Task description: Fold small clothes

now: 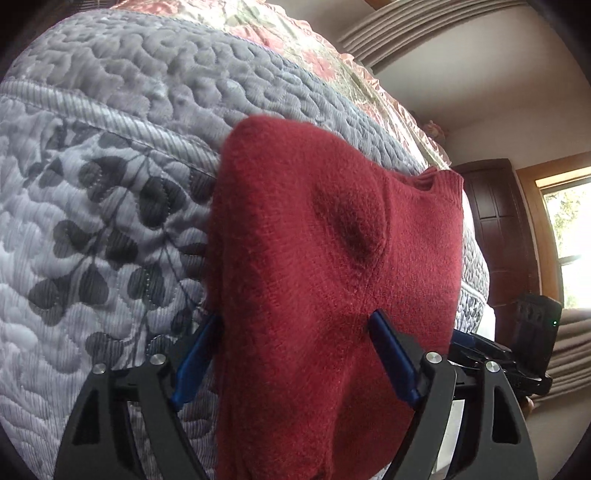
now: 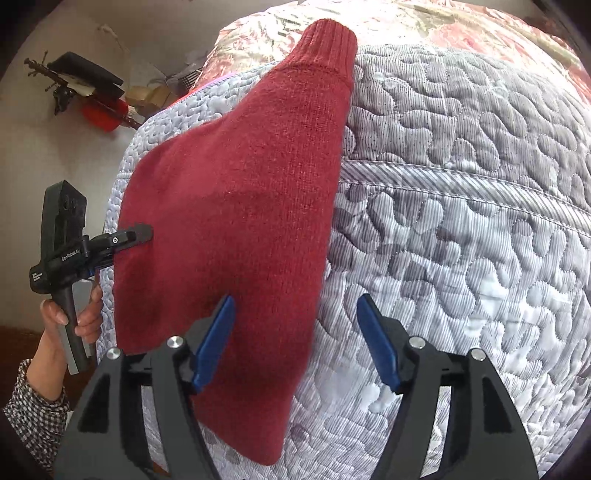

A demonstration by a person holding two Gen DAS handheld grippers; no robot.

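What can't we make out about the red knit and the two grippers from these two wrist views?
- Left wrist view: the red knit covers the gap between the left gripper fingers; any fabric contact is hidden. Its lower end is cut off by the frame edge.
- Right wrist view: the right gripper is open; the garment's underside and fold layers are hidden against the quilt.
- Garment type: unclear in both views.

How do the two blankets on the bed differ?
The grey quilt is grey-white with stitched squiggles and dark leaf prints; the floral cover is cream with pink flowers. The grey quilt lies nearer, directly under the red sweater; the floral cover lies farther back, with nothing seen on it. The floral cover has a ruffled edge; the quilt's border is flat and striped. Both are spread over the bed.
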